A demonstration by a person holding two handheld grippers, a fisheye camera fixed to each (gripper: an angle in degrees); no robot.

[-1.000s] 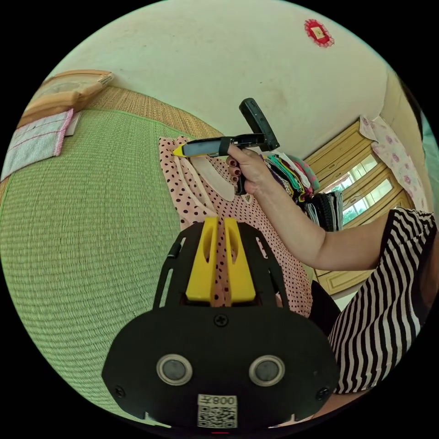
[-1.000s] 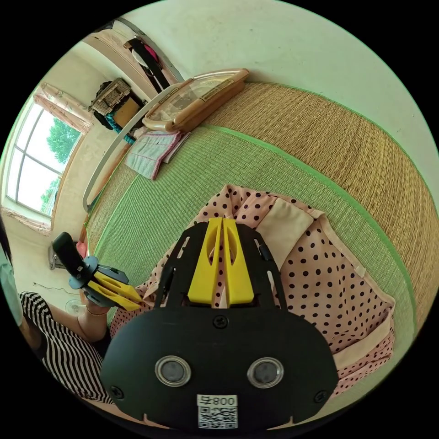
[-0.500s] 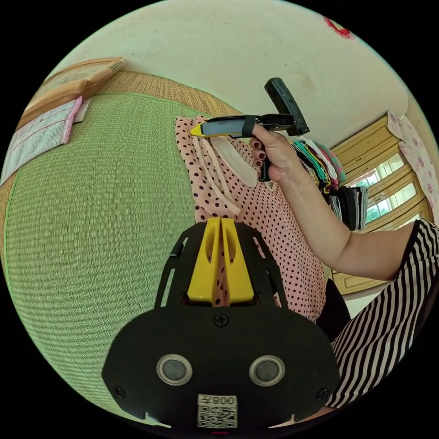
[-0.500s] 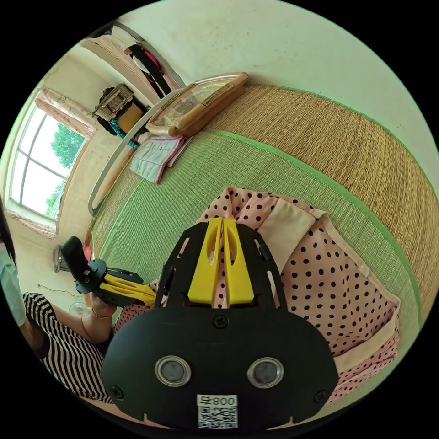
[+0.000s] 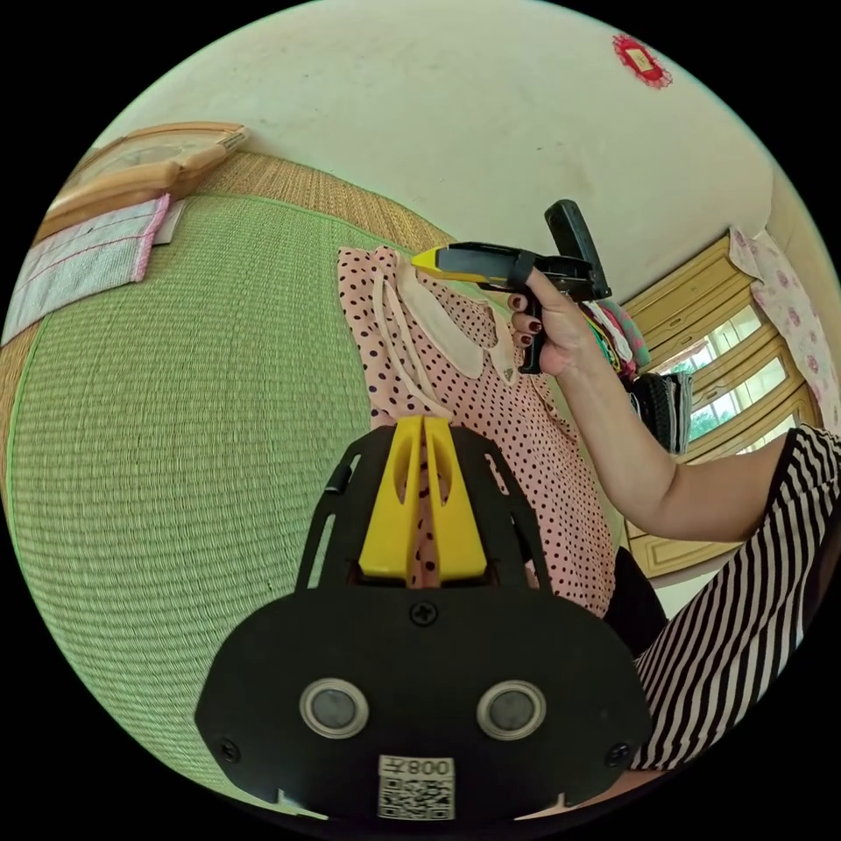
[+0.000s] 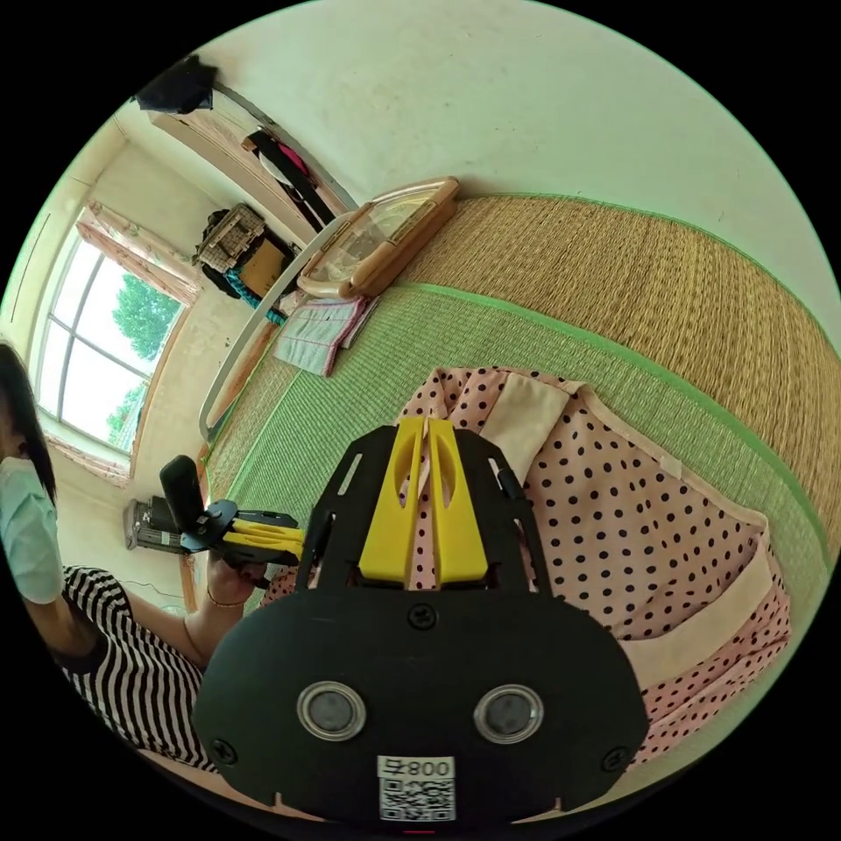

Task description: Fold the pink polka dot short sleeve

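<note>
Left gripper (image 5: 424, 429): its yellow jaws are lying nearly together, pinching cloth between them; in the right gripper view it (image 6: 293, 539) is pointing sideways, jaws close together.
Left hand (image 6: 229, 574): it is wrapping the black handle from below, a bracelet on the wrist.
Right gripper (image 6: 426, 431): its jaws are closing on cloth; in the left gripper view it (image 5: 427, 259) is pointing level.
Right hand (image 5: 552, 328): it is gripping the handle, fingers curled, forearm bare.
</note>
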